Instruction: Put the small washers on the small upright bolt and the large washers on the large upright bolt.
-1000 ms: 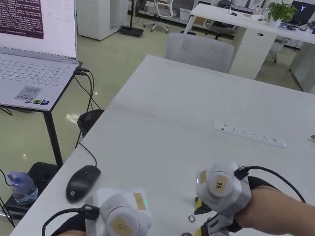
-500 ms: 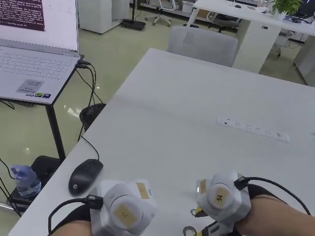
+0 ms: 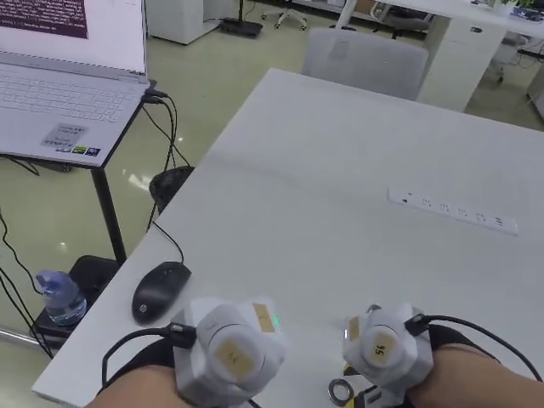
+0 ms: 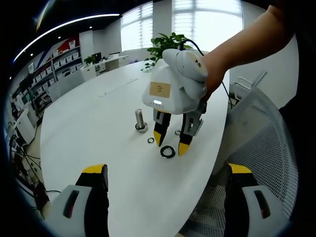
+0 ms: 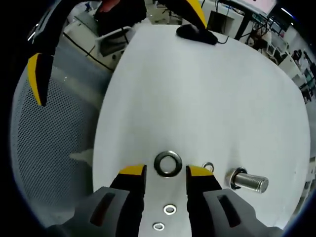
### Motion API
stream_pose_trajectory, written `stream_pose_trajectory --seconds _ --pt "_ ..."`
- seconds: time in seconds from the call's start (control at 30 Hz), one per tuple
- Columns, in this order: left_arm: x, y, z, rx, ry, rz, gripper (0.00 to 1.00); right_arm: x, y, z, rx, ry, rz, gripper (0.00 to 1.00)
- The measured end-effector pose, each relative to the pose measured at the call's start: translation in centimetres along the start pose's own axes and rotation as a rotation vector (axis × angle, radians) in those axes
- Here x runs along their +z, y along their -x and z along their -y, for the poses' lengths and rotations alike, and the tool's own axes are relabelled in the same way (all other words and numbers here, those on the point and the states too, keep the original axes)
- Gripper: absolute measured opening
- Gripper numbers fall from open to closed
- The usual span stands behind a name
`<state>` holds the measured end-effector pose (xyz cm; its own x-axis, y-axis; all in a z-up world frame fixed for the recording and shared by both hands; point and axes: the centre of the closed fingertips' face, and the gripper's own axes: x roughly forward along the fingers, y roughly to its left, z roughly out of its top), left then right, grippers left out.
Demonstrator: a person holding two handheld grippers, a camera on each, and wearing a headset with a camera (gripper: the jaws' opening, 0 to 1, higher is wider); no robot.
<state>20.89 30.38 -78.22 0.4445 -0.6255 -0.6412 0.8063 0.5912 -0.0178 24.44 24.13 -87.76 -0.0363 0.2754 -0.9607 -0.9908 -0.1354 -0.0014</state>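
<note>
The white table [image 3: 340,170] takes up most of the room in front of the person, with a grey chair [image 3: 365,55] pushed against its far edge and an open laptop [image 3: 59,93] on a separate stand off to the left. A white power strip [image 3: 453,212] lies further along the tabletop, and a black mouse [image 3: 161,291] sits near the corner closest to the person.

The left gripper [image 4: 166,170] hovers over that near edge with its claw spread wide and nothing between its yellow tips. The right gripper [image 5: 166,171] points down at the table. Its claw is parted, with one tip on either side of the large washer [image 5: 168,164], and I see a gap on both sides.

The large bolt [image 4: 140,120] stands upright just beside that gripper, with a ring around its base. The large washer lies flat on the table. Three small washers [image 5: 169,210] lie loose on the table around the right gripper's tips.
</note>
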Motion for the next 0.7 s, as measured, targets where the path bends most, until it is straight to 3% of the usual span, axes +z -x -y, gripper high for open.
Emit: stream_pose_trajectory --seconds 0.33,0.47,0.7 --pt "-0.15 -0.09 -0.09 0.001 -0.006 -0.017 0.99 0.1 -0.26 0.32 -0.005 -0.004 -0.004 0.32" --pt "0.4 0.11 -0.24 0.01 -0.011 0.01 0.98 0.08 -0.25 0.32 -0.006 -0.001 -0.006 0.32" --pt "0.45 0.21 -0.31 0.017 -0.001 0.005 0.97 -0.01 -0.22 0.16 -0.005 -0.002 -0.009 0.3"
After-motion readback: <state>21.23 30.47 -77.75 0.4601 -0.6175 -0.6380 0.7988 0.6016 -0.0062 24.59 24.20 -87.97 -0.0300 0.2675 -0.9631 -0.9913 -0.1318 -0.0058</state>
